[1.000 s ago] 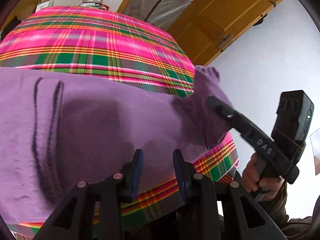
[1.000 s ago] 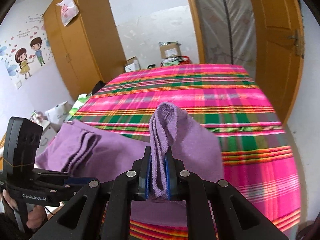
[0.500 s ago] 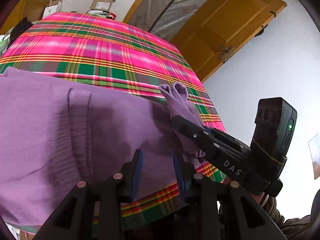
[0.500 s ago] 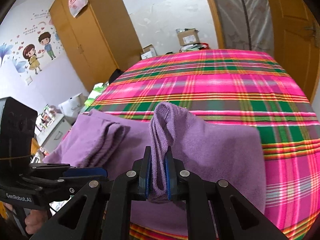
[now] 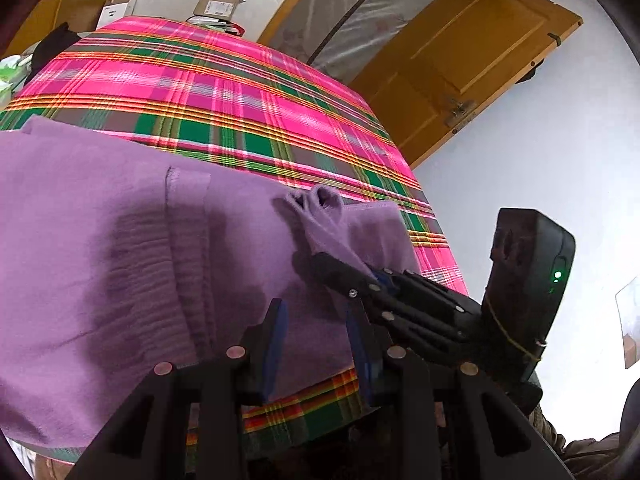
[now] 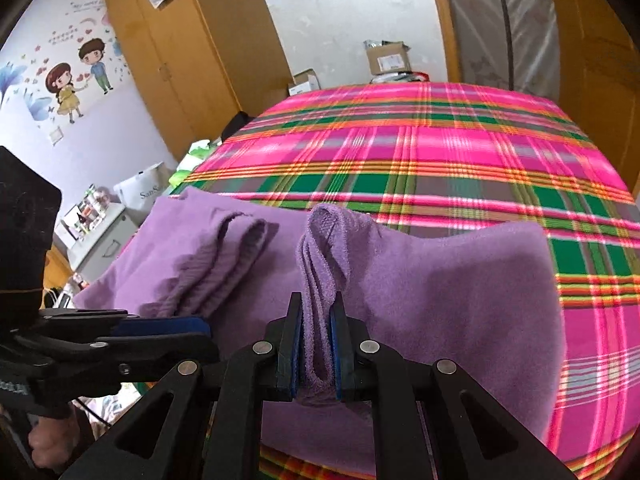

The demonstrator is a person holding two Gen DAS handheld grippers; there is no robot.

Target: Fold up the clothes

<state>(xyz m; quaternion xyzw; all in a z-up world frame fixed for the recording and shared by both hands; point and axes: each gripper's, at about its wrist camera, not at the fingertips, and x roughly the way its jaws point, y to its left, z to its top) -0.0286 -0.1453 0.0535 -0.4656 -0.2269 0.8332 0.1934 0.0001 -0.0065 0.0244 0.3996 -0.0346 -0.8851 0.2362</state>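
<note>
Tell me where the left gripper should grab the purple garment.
Judging by its pose, take the near hem of the purple garment, coming from the bed's near edge: it lies flat just ahead of the open left gripper, beside the right gripper pinching a bunched fold.

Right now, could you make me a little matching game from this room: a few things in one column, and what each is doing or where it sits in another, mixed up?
Things:
1. right tool
2. left tool
3. purple garment
4. cardboard box

States:
A. open, nothing between its fingers
B. spread over the near end of the plaid bed
C. shut on a bunched fold of cloth
D. beyond the far end of the bed, by the wall

Pairs: 1-C, 2-A, 3-B, 4-D
</note>
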